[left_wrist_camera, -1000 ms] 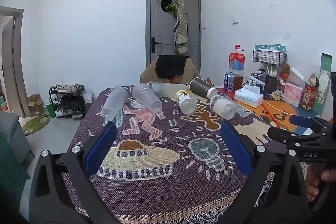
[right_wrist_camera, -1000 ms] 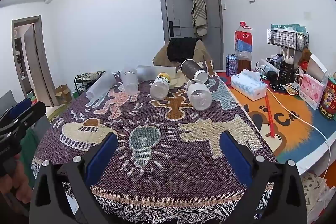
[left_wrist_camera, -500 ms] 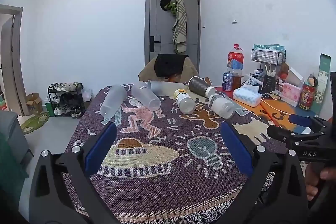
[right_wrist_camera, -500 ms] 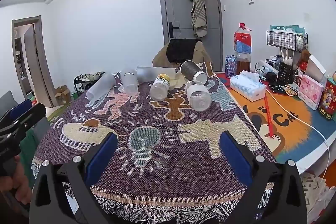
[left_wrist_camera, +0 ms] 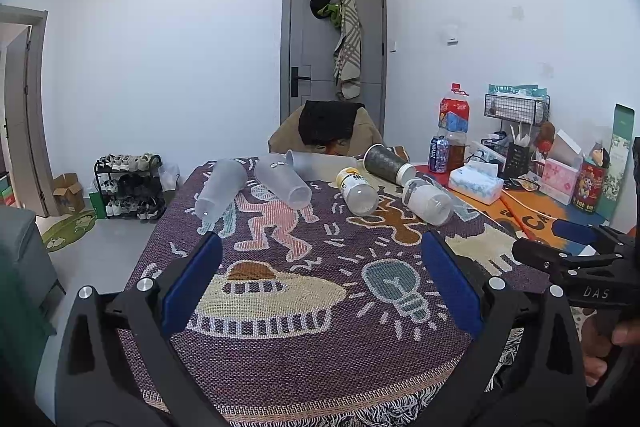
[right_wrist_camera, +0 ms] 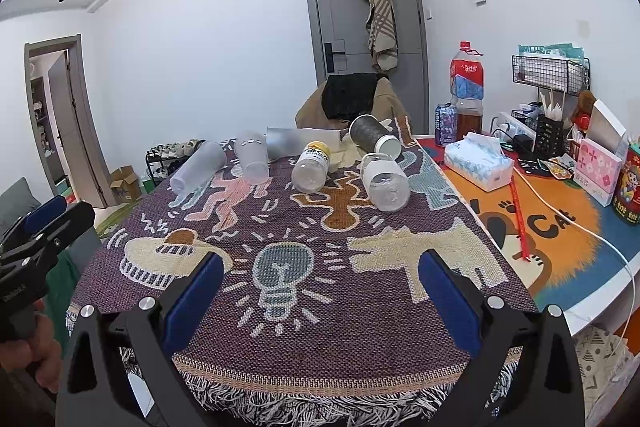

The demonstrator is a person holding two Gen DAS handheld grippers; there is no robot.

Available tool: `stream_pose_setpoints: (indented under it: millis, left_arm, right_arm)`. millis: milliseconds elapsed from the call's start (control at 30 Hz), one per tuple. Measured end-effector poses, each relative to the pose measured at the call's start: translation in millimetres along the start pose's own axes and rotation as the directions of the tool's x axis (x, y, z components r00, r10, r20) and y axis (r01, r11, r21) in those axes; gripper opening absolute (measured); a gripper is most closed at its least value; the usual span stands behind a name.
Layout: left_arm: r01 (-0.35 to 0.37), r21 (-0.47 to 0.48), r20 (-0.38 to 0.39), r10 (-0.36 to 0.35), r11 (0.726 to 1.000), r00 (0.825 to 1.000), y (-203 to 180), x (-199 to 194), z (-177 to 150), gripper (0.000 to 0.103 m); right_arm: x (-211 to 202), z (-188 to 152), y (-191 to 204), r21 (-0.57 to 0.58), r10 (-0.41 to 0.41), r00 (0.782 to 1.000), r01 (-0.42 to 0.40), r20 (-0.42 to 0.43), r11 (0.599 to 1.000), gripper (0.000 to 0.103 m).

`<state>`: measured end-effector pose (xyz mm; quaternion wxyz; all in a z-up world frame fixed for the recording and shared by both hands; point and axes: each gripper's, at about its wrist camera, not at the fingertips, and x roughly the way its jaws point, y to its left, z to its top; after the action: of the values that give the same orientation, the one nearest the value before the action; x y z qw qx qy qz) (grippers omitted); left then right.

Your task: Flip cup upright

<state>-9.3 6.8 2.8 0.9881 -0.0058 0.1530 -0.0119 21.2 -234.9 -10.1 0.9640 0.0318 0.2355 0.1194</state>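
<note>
Several cups and bottles lie on their sides at the far end of the patterned cloth (left_wrist_camera: 320,307). These are a frosted cup (left_wrist_camera: 220,189) (right_wrist_camera: 198,167), a second frosted cup (left_wrist_camera: 284,181) (right_wrist_camera: 252,157), a third one behind (left_wrist_camera: 320,163) (right_wrist_camera: 300,141), a dark paper cup (left_wrist_camera: 388,163) (right_wrist_camera: 374,135), a yellow-capped bottle (left_wrist_camera: 356,189) (right_wrist_camera: 311,167) and a clear bottle (left_wrist_camera: 428,201) (right_wrist_camera: 384,181). My left gripper (left_wrist_camera: 320,267) is open and empty above the near cloth. My right gripper (right_wrist_camera: 320,281) is open and empty, also near the front edge.
To the right an orange cat mat (right_wrist_camera: 560,219) holds a tissue box (right_wrist_camera: 478,165), a large drink bottle (right_wrist_camera: 466,83), a can (right_wrist_camera: 445,123), a wire rack (right_wrist_camera: 550,69) and small boxes. A chair (right_wrist_camera: 352,99) stands behind the table. A white cable (right_wrist_camera: 580,223) crosses the mat.
Both grippers stay open. The left wrist view has shifted slightly, with the cups a little lower and closer; the right wrist view is almost unchanged.
</note>
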Motion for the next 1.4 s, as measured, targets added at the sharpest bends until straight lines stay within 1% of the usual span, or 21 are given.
stream_pose_setpoints:
  millis: [300,800,1400]
  left_arm:
    - [-0.006,0.005,-0.006,0.006,1.0,1.0,0.4,9.1,-0.9,0.099]
    - [-0.014,0.002,-0.007,0.014,1.0,1.0,3.4,10.4,-3.4,0.099]
    - [-0.019,0.004,0.002,0.018,1.0,1.0,3.3,6.0,0.9,0.099]
  right_arm:
    - [5.0,-0.5,-2.2,0.007,-0.006,1.0,0.006,0.004,1.0,0.096]
    - [7.6,-2.2,-0.7,0.002,0.002,1.0,-0.002,0.008,1.0,0.096]
    - [4.0,-0.5,2.1,0.006,0.02,1.0,-0.02,0.013,1.0,0.096]
